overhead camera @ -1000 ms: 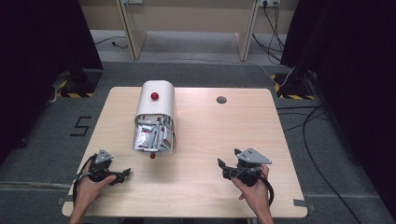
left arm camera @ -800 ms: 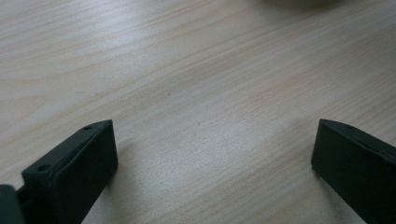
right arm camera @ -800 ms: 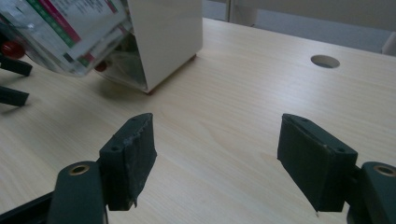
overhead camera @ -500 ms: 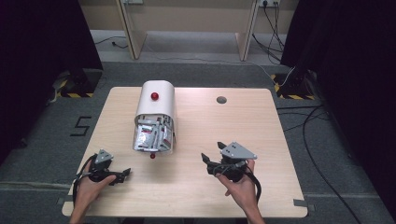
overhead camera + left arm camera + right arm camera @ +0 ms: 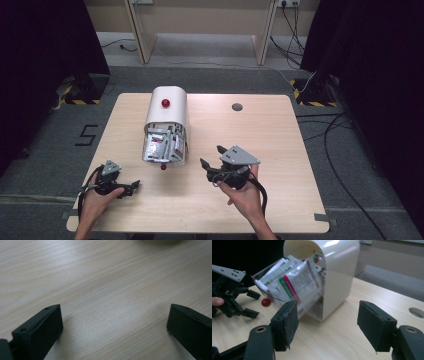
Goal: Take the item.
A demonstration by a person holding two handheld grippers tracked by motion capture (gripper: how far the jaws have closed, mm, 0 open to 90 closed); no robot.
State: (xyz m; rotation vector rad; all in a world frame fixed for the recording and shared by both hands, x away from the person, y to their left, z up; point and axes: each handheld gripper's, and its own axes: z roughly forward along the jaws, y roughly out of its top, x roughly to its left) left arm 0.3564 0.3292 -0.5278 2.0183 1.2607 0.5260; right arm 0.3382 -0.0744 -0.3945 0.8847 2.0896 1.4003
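Observation:
A white arch-topped box [image 5: 167,117] lies on the wooden table [image 5: 280,150] with a red knob [image 5: 165,103] on top. Its open end faces me, stuffed with several red-, green- and white-printed packets [image 5: 162,147] that lean out, and a second red knob [image 5: 163,167] sits at their front edge. My right gripper [image 5: 212,156] is open, just right of the opening and angled toward it; in the right gripper view the packets [image 5: 294,282] and the box [image 5: 337,270] lie beyond its gap [image 5: 328,325]. My left gripper [image 5: 131,188] rests open on bare wood [image 5: 113,325] at the front left.
A round grey hole [image 5: 237,106] sits in the table at the back right of centre. Bare wood stretches right of the box and along the front edge. Cables lie on the floor [image 5: 330,135] to the right. The left gripper [image 5: 252,303] lies close beside the packets.
My right gripper has moved left from the front right toward the box's open end and turned to face the packets. The left gripper and the box have stayed put.

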